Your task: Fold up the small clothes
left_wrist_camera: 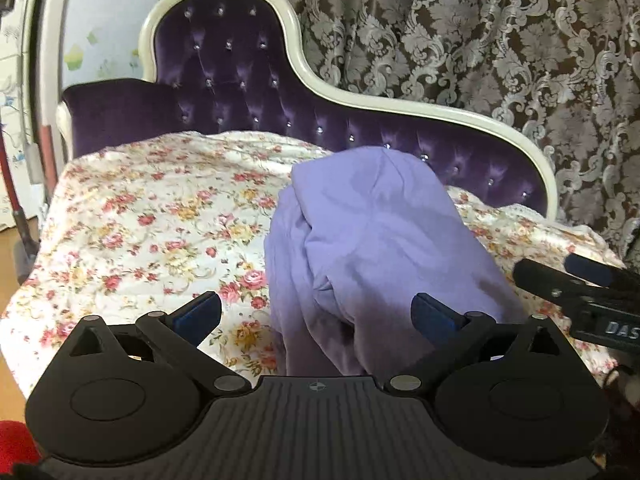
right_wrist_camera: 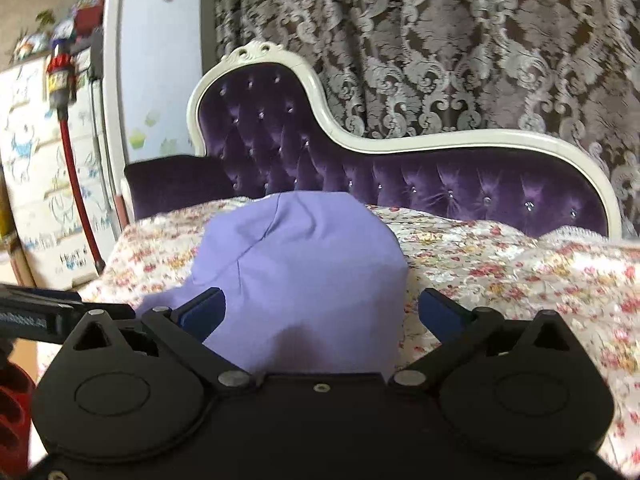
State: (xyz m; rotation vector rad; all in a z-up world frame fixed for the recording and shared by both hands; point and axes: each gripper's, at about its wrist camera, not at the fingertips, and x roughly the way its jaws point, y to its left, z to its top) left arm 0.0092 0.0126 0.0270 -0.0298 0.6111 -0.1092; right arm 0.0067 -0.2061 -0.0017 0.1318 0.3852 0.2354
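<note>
A lilac garment (left_wrist_camera: 372,248) lies bunched and creased on the floral cover (left_wrist_camera: 152,220) of a chaise. My left gripper (left_wrist_camera: 316,314) is open, its blue-padded fingers spread to either side of the garment's near end, holding nothing. My right gripper (right_wrist_camera: 322,310) is open too, its fingers spread around the near part of the same garment (right_wrist_camera: 296,264), also empty. In the left wrist view the right gripper's side (left_wrist_camera: 576,284) shows at the right edge. In the right wrist view the left gripper (right_wrist_camera: 44,308) shows at the left edge.
The chaise has a purple tufted back with a white frame (left_wrist_camera: 224,60) behind the cover. Patterned curtains (left_wrist_camera: 480,32) hang behind it. A red-tubed stick vacuum (right_wrist_camera: 72,148) leans by white drawers (right_wrist_camera: 36,168) at the left. A red object (left_wrist_camera: 16,448) sits at the lower left.
</note>
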